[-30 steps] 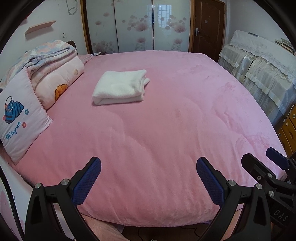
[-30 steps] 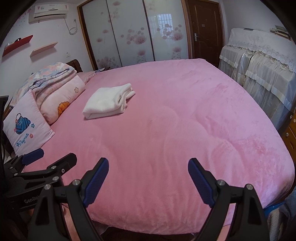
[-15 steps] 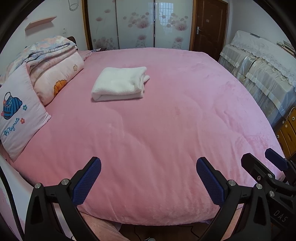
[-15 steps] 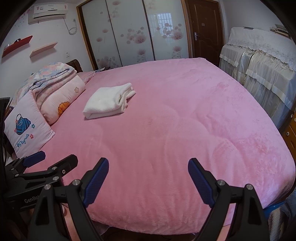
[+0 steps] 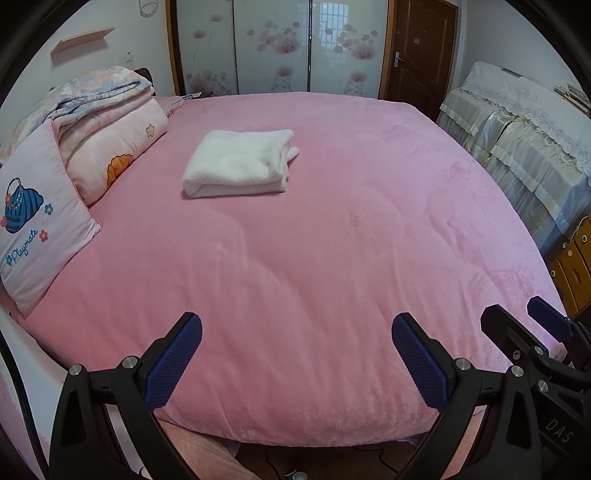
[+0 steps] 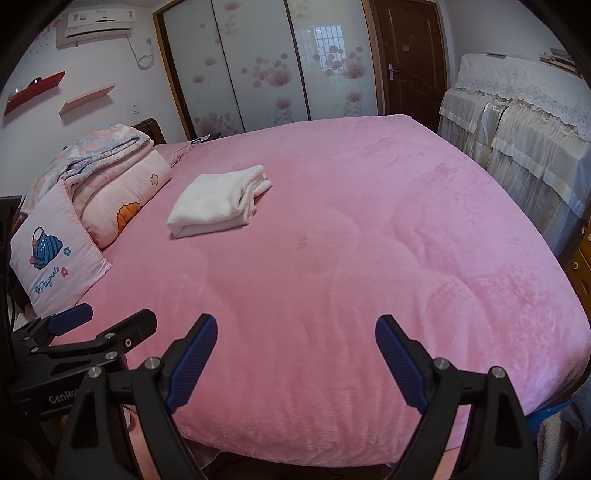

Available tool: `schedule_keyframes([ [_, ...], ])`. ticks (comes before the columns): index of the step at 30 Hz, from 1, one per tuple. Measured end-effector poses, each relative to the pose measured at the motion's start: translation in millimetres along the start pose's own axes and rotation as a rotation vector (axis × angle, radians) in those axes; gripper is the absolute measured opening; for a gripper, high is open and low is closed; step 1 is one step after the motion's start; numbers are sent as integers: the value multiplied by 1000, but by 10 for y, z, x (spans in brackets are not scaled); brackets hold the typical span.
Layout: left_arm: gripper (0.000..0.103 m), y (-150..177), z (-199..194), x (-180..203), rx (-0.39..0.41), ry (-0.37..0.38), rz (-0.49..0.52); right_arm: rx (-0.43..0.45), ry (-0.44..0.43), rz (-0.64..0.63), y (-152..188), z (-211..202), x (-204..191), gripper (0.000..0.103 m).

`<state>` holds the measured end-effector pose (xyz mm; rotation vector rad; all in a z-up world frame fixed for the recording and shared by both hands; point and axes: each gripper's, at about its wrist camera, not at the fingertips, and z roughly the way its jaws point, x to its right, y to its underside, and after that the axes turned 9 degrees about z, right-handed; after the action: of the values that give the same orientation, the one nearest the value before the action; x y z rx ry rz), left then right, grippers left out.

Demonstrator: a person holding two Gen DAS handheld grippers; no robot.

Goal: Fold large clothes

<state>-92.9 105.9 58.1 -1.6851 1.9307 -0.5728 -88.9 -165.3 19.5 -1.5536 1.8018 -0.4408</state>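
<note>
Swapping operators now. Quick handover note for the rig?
Left hand-held gripper: open, empty, over the near edge of the pink bed.
Right hand-held gripper: open, empty, alongside it.
White folded garment: lies on the bed's far left part, near the pillows, touched by neither gripper.
Done: that piece looks folded.
Left: no other unfolded clothing in view; check for more.

White folded garment [image 5: 238,164] on plain pink bedspread [image 5: 332,258]

A home bedroom: a wide bed [image 5: 332,258] under a pink plush cover, pillows [image 5: 37,221] and folded quilts [image 5: 99,96] at its head, flower-printed sliding wardrobe doors [image 6: 258,66], a wall air conditioner [image 6: 96,27].
</note>
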Motion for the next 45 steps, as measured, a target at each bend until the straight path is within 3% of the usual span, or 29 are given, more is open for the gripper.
schedule_keyframes([
  [45, 101, 72, -24, 51, -17, -3, -6, -6, -6, 7, 33, 2, -37, 88],
])
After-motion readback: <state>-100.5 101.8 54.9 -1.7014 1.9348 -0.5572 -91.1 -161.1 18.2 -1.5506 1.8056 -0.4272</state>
